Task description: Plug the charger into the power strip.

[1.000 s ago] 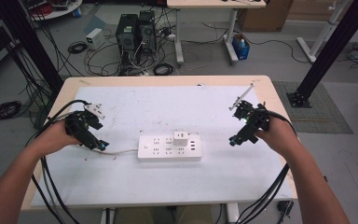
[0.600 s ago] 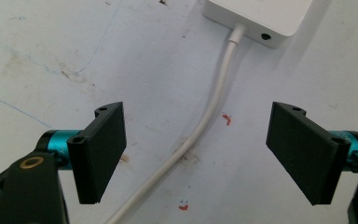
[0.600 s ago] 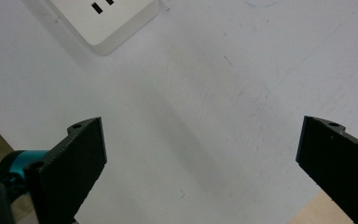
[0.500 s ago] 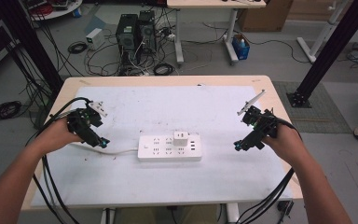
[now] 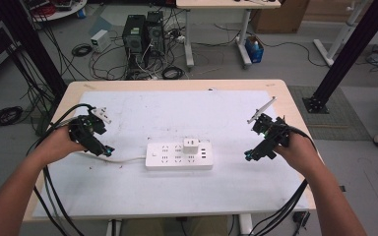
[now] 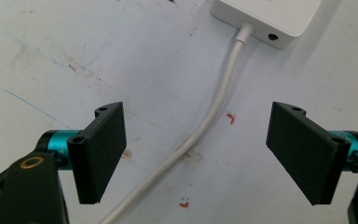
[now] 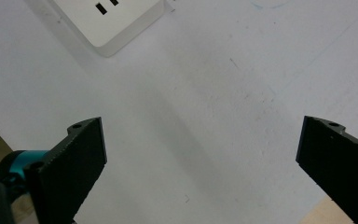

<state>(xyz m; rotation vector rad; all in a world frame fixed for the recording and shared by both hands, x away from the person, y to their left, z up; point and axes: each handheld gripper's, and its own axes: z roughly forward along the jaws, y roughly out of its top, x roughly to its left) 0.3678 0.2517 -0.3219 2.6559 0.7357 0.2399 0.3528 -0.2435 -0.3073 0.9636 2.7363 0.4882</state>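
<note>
High view: white power strip [image 5: 178, 155] lies flat near the middle of the surface [image 5: 177, 110], long side running left to right; a small white plug adapter [image 5: 191, 144] sits in one of its sockets toward the right half. The strip's white cord [image 5: 123, 159] leaves its left end and runs along the surface to the left gripper [image 5: 103, 150], which rests low just left of the strip, apart from it. Right gripper [image 5: 250, 156] sits well to the right of the strip, also apart from it, angled toward it. Left gripper view: gripper [image 6: 196, 156] open, jaws wide apart with nothing pressed between the pads; the cord [image 6: 214, 105] passes on the surface between them, curving up to the strip's end [image 6: 265, 18] at the top edge. Small red marks on the surface beside the cord. Right gripper view: gripper [image 7: 200, 161] open, jaws wide, bare surface between; a corner of the strip [image 7: 109, 21] with two slots visible at upper left, well clear of the jaws.
</note>
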